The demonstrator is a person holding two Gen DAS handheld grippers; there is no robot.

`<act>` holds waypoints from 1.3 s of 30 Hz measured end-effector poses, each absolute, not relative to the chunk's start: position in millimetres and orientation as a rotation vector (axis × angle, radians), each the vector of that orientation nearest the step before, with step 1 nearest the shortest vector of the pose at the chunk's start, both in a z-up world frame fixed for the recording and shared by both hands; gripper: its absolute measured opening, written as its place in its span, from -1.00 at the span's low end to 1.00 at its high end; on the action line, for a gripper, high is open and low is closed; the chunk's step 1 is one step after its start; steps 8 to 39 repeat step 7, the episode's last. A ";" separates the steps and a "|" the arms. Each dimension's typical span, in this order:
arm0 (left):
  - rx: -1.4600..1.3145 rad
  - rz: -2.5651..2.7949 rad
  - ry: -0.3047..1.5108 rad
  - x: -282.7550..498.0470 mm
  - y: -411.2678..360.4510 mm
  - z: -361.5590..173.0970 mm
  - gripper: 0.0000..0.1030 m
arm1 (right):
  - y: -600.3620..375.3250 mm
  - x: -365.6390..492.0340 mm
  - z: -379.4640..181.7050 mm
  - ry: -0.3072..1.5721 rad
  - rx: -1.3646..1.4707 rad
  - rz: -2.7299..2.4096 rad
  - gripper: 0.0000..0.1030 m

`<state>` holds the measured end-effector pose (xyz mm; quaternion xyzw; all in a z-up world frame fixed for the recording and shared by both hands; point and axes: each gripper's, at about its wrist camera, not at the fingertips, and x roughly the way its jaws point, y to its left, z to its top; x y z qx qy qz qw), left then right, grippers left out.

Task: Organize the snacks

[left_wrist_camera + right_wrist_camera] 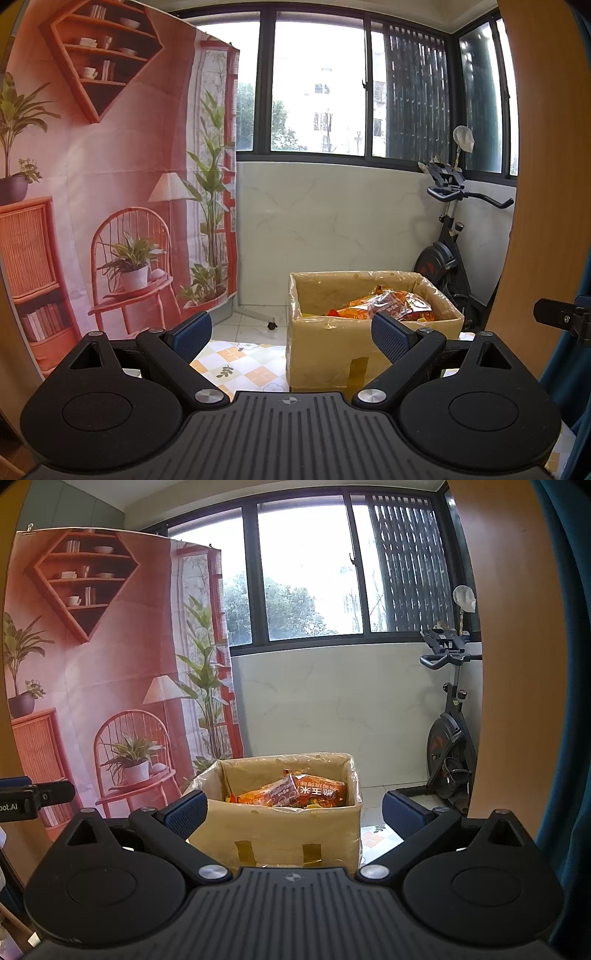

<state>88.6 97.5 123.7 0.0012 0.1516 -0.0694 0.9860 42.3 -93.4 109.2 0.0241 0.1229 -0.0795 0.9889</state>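
A cardboard box [325, 354] lined with clear plastic stands on a table with a checked flower cloth [240, 365]. Orange and red snack packets [388, 306] lie piled inside it. The box [280, 830] and its snack packets [295, 794] also show in the right wrist view, straight ahead. My left gripper [291, 336] is open and empty, held in front of the box and to its left. My right gripper [291, 814] is open and empty, its fingers spread either side of the box front, short of it.
A printed backdrop [110, 184] of a room hangs at the left. A black exercise bike [447, 240] stands at the back right by the window wall. A wooden panel [546, 184] rises close on the right. The other gripper's tip [561, 317] shows at the right edge.
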 end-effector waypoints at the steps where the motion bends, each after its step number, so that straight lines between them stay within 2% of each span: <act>1: 0.002 -0.139 0.304 88.6 97.5 123.7 0.84 | -93.9 42.2 109.0 0.247 0.048 -0.159 1.00; 39: 0.002 -0.136 0.300 88.5 98.0 123.3 0.84 | -95.4 43.5 108.3 0.250 0.046 -0.161 1.00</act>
